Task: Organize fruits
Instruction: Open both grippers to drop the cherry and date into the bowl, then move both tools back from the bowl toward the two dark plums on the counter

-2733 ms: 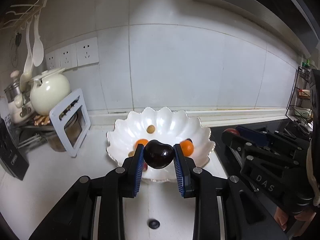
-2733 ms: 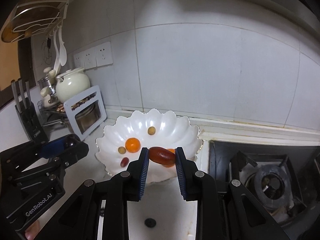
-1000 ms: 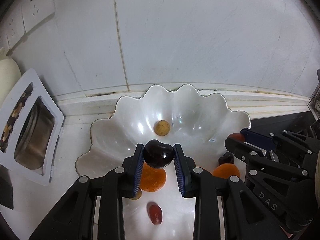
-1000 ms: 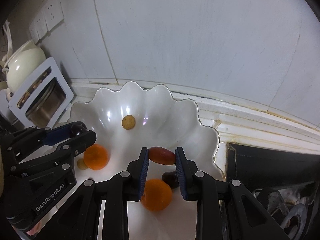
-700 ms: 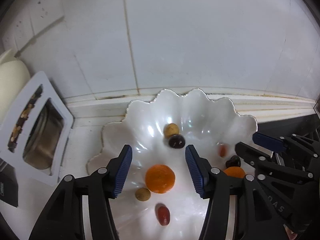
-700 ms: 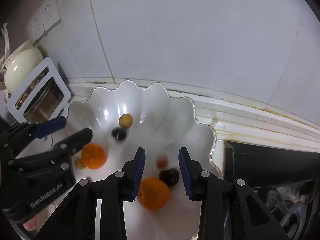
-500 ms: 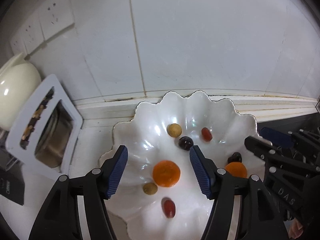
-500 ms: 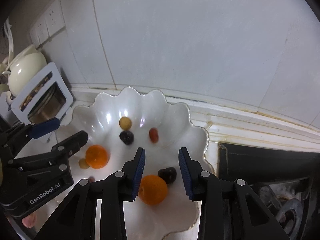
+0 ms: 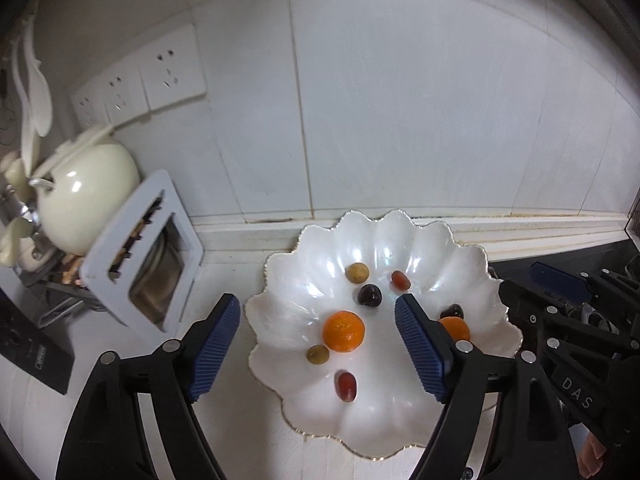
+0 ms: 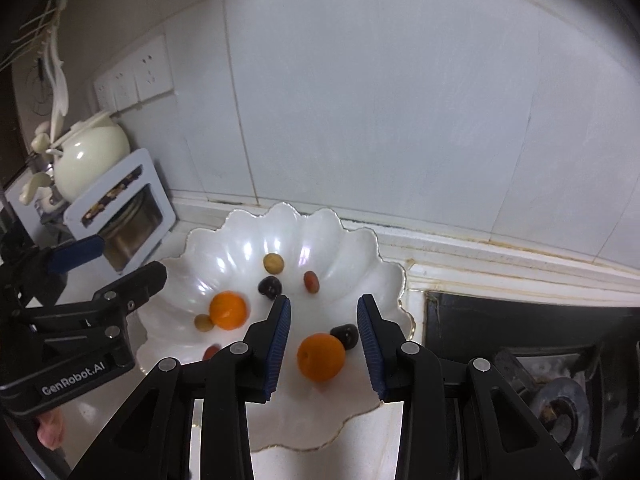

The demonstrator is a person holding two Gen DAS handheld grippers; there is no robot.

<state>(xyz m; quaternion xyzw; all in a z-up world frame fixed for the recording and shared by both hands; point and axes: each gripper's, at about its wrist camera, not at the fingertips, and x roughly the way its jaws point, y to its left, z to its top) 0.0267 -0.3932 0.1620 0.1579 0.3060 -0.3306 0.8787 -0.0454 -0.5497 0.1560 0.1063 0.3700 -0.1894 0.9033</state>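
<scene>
Both fruits were found released. The dark cherry (image 9: pixel 369 294), gripped in the left gripper (image 9: pixel 318 350) a second earlier, was seen lying loose near the middle of the scalloped white bowl (image 9: pixel 472 258). The red oblong fruit (image 9: pixel 400 280), formerly in the right gripper (image 10: pixel 322 346), was seen just at its 2 o'clock, apart from it. Both grippers were noted wide open and empty, drawn back above the bowl's near rim. It was judged that this pair of placements was complete; whether more fruit waited outside the bowl could not be told.

Bowl contents were counted in the left wrist view:
- Oranges, two: one (image 9: pixel 343 330) near centre, one (image 9: pixel 454 328) at the bowl's 3 o'clock, partly hidden by a finger pad.
- Dark cherries, two: the new one, and one (image 9: pixel 452 311) touching the right orange at its 12 o'clock.
- Red oblong fruits, two: the new one, and one (image 9: pixel 346 385) at the bowl's 6 o'clock.
- Tan round fruits, two: one (image 9: pixel 357 272) at 12 o'clock, one (image 9: pixel 318 354) at 8 o'clock of the central orange.

Eight pieces in all.
</scene>
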